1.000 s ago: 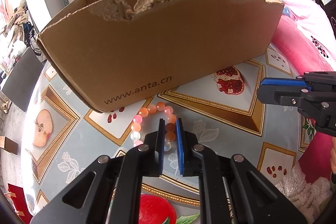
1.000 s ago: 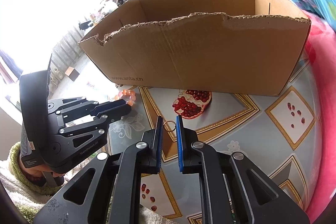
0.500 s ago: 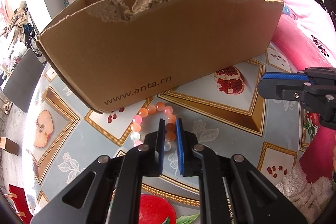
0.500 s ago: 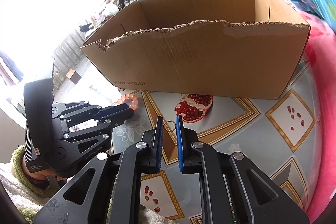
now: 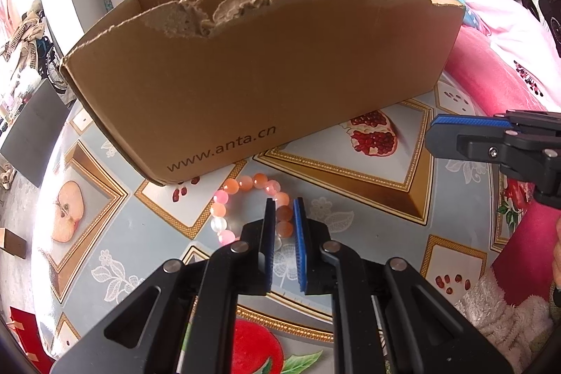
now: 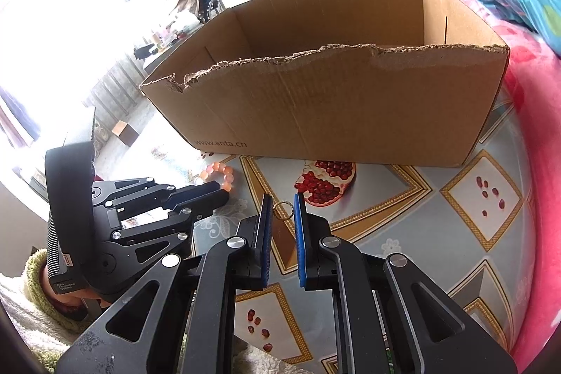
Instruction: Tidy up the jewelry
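Left wrist cam: left gripper [image 5: 284, 209] is angled down over the bead bracelet [image 5: 250, 209], pink/orange/clear beads lying on the fruit-print tablecloth [image 5: 368, 209] just in front of the cardboard box [image 5: 266, 79]. Jaws are nearly together w/ a narrow gap; a couple of orange beads show thru that gap, but can't tell if the pads actually touch them or just hang above. Rest of the bracelet loops off to the left of the tips. Box has a torn top edge and "www.anta.cn" printed low on the front wall. Right gripper [image 5: 434, 139] pokes in from the right edge, near the pomegranate print.

Right wrist cam: right gripper [image 6: 282, 211] also has jaws almost shut, narrow slot btwn the blue pads. A small gold ring [image 6: 283, 210] sits in line w/ that slot at the tips; gripped or just lying on the cloth behind, can't tell. Bracelet is off to the left, by the box's front corner.
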The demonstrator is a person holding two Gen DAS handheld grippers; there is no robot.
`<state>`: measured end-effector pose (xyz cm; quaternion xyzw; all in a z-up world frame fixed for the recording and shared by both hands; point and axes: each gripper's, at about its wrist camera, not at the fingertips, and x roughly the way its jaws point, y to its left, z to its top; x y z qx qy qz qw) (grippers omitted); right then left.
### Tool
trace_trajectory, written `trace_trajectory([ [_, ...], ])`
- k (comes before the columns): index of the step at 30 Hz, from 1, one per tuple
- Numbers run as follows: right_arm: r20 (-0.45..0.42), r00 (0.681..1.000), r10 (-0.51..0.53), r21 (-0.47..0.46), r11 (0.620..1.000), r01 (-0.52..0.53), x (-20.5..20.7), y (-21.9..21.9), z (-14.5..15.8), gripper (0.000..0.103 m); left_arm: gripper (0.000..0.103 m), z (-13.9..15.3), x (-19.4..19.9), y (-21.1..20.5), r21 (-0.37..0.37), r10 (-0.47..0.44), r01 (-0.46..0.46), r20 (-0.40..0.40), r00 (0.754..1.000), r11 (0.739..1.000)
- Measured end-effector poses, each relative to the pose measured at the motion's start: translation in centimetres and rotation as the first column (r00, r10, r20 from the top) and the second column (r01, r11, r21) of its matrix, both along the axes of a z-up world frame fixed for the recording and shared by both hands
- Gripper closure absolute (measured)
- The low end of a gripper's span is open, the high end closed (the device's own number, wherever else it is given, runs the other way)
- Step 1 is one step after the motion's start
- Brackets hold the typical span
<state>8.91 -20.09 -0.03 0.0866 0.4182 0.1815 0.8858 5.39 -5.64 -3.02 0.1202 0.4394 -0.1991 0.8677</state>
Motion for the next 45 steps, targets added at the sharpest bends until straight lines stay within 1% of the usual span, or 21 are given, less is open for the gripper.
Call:
trace_trajectory([
  [13, 0.009, 1.000, -0.006, 0.019, 1.000, 0.006, -0.1, -0.5, 0.2, 0.093, 0.093, 1.5, -0.9, 0.7, -0.029, 0.001, 0.000, 0.038, 0.999, 1.000],
  [19, 0.015, 1.000, -0.008, 0.030, 1.000, 0.007, -0.2, -0.7, 0.5, 0.093, 0.093, 3.0, -1.3, 1.0, -0.049, 0.008, -0.005, 0.067, 0.998, 0.999],
  [32, 0.035, 0.999, -0.017, 0.060, 0.998, 0.015, -0.5, -1.6, 1.1, 0.093, 0.093, 6.5, -2.7, 1.6, -0.157, -0.007, 0.026, 0.122, 0.993, 0.987],
  [37, 0.053, 0.998, -0.040, 0.065, 0.997, 0.036, -0.7, -2.1, 1.9, 0.093, 0.093, 7.8, -3.1, 2.1, -0.197, -0.022, 0.050, 0.142, 0.990, 0.979],
  [42, 0.095, 0.992, -0.081, 0.061, 0.995, 0.076, -0.9, -2.8, 3.5, 0.093, 0.093, 9.8, -3.4, 2.7, -0.255, -0.054, 0.098, 0.174, 0.983, 0.962],
  [45, 0.125, 0.987, -0.104, 0.075, 0.993, 0.095, -1.1, -3.4, 4.5, 0.093, 0.093, 11.2, -3.5, 2.8, -0.278, -0.083, 0.138, 0.203, 0.976, 0.951],
])
